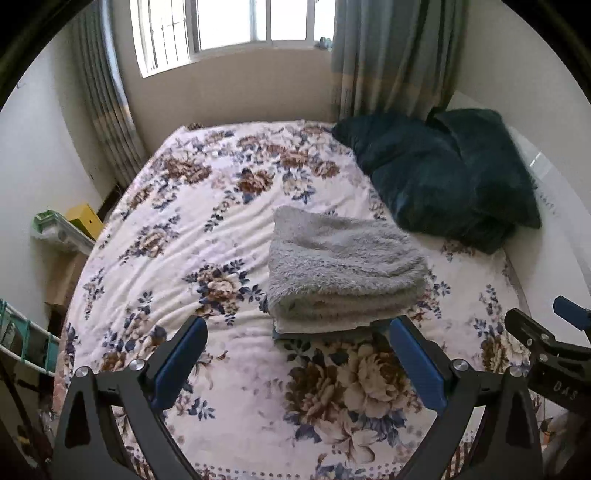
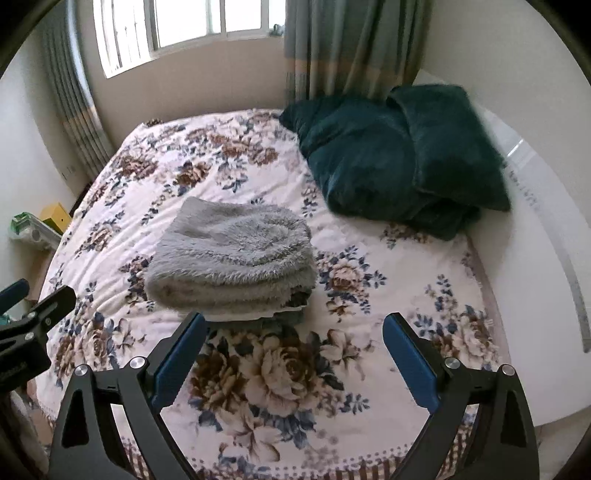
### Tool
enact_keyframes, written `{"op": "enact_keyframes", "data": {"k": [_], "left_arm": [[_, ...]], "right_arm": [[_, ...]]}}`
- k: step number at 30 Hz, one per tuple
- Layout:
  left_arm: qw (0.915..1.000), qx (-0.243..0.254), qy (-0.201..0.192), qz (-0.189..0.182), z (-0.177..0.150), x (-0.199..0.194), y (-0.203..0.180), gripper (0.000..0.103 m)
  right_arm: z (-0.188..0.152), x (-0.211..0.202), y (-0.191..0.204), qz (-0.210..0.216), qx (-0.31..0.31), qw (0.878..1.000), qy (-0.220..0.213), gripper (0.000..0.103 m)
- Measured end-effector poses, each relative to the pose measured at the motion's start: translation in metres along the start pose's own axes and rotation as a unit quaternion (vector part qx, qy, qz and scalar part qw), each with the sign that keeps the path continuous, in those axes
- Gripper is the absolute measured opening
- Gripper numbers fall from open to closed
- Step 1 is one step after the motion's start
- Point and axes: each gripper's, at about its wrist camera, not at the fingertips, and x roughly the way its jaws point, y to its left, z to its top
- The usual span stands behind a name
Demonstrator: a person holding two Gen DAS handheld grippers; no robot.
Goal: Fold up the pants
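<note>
Blown-out window (image 1: 229,22) backlight, soft daylight, fisheye-curved dark corners

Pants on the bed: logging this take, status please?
Left tool open, empty. Right tool open, empty. Grey pants folded, stacked on floral bedspread. Nothing in the way.

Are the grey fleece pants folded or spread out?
Folded: the grey pants sit as a compact stack of layers on the bed, both tools open and clear.
</note>
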Motion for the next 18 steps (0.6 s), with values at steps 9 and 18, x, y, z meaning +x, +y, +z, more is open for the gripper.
{"op": "enact_keyframes", "data": {"k": [9,18], "left_arm": [[0.9990,0.001,-0.045,0.003,-0.049,-0.117,-0.007,0.101],[0.9953,-0.009,-0.095,0.019,-0.092,-0.223,-0.023,0.101]], "right_arm": [[-0.055,-0.141,-0.018,0.012,0.011,0.999,-0.052,0.098],[-0.108,-0.261,-0.041,0.024,-0.006,0.996,-0.089,0.098]]}}
